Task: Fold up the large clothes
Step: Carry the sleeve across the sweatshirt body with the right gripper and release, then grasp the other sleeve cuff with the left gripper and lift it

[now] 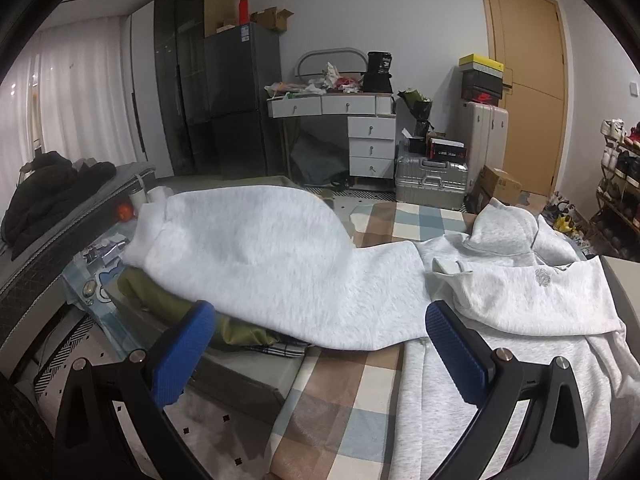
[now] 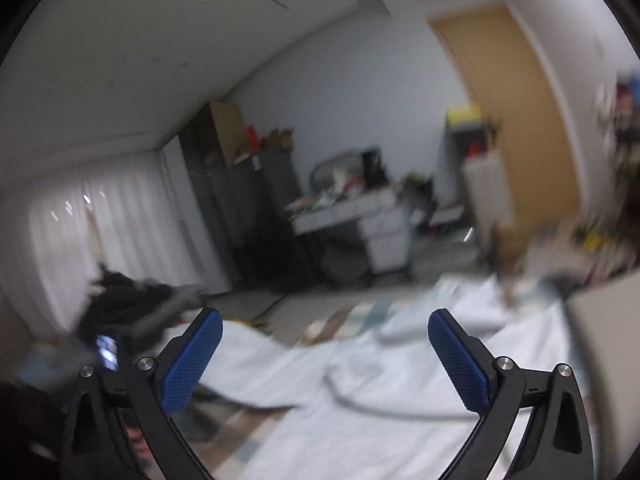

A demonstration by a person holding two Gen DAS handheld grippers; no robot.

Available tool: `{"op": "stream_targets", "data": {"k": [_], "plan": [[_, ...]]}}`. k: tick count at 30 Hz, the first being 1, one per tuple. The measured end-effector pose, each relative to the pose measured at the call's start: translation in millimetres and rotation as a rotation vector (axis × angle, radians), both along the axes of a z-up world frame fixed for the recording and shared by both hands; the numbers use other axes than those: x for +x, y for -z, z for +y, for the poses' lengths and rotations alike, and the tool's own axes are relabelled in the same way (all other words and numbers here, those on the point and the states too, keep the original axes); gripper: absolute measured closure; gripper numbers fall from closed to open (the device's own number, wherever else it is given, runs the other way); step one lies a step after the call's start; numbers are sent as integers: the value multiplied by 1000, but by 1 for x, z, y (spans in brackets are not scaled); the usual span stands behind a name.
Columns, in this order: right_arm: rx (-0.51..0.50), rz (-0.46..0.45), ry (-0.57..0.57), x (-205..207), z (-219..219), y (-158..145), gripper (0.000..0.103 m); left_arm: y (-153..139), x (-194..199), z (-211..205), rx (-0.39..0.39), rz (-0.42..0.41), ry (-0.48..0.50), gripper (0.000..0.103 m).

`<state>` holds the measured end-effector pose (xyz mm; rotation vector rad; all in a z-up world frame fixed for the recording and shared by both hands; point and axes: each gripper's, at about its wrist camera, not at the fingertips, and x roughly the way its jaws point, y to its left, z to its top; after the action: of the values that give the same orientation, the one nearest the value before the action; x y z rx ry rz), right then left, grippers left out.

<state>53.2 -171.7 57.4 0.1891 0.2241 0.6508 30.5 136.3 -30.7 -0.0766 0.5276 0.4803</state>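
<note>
A light grey hoodie (image 1: 500, 320) lies on a checked cloth (image 1: 340, 408) covering the table. Its right side is folded over, with the hood (image 1: 504, 232) at the far end. One sleeve (image 1: 256, 256) stretches out to the left, past the cloth's edge. My left gripper (image 1: 318, 312) is open and empty, hovering just above the sleeve's near edge. In the blurred right wrist view the hoodie (image 2: 360, 400) lies below my right gripper (image 2: 325, 322), which is open, empty and raised above it.
Olive fabric (image 1: 168, 300) lies under the sleeve at the left. A dark clothes pile (image 1: 44, 192) sits on a bed at far left. A white dresser (image 1: 360, 132), suitcases (image 1: 432, 180), a door (image 1: 528, 80) and a shoe rack (image 1: 616, 184) stand beyond.
</note>
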Motion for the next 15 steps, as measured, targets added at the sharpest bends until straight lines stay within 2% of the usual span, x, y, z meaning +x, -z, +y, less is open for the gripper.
{"op": "stream_targets", "data": {"k": [3, 8, 15], "plan": [[-30, -9, 32, -8, 22, 19, 0, 2, -2, 9, -16, 1, -5, 1], [-75, 67, 136, 13, 54, 72, 0, 6, -6, 36, -67, -7, -13, 1], [-118, -7, 233, 39, 65, 116, 0, 27, -8, 115, -253, -48, -104, 1]]}}
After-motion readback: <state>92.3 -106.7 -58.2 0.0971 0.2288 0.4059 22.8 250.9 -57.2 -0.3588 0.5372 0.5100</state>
